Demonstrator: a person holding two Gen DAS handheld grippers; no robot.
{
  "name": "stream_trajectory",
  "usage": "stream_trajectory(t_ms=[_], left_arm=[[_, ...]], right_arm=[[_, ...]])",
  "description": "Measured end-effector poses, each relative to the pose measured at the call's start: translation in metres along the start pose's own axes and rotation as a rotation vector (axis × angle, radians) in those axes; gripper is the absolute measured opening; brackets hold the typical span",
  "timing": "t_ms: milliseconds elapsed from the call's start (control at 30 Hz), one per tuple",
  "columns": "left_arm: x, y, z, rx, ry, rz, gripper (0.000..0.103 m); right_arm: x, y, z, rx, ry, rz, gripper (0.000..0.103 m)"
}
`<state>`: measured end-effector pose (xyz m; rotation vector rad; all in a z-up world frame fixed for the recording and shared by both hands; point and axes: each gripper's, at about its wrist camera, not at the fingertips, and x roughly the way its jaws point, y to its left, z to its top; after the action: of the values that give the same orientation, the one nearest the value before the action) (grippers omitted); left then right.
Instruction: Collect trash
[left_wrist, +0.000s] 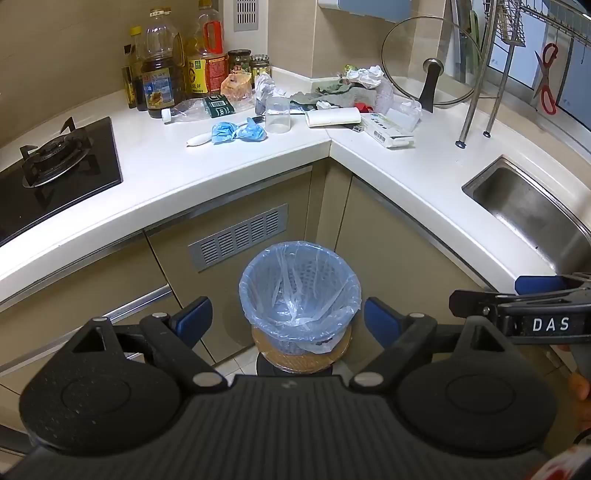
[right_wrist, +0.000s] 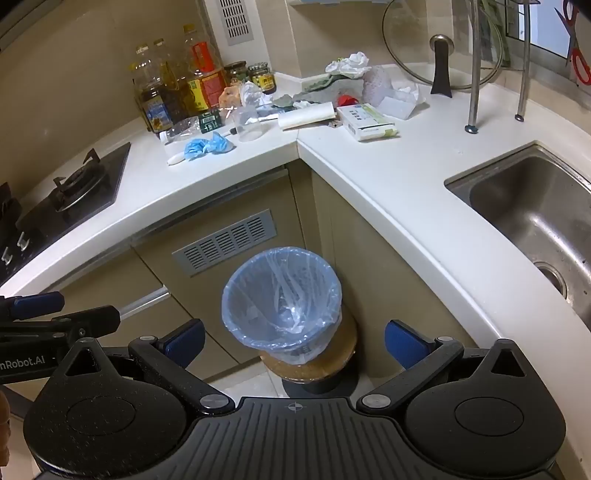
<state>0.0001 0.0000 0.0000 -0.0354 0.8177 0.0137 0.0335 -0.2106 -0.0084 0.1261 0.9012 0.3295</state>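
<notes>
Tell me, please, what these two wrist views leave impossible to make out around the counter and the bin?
- Pile of trash in the counter corner: items overlap in both views, so the lower ones cannot be identified.
- Bottle labels: too small and blurred to read.
- Bin: the crinkled liner hides its bottom in both views.
- Stool under the bin: the left gripper's body covers its base.
- Sink: cut off by the right edge.

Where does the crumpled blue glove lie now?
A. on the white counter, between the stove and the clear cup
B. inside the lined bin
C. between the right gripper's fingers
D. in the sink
A: the blue glove lies on the counter, left of the clear cup and right of the stove.
</notes>
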Motion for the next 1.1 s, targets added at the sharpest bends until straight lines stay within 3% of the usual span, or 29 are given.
stream_trajectory(t_ms=[1100], left_arm=[[0.0072,-0.0042,0.0027,0.007,0.008,0.0,0.088]], right_arm=[[0.0036,-0.0051,0.0063,0.003,0.002,-0.004,0.103]])
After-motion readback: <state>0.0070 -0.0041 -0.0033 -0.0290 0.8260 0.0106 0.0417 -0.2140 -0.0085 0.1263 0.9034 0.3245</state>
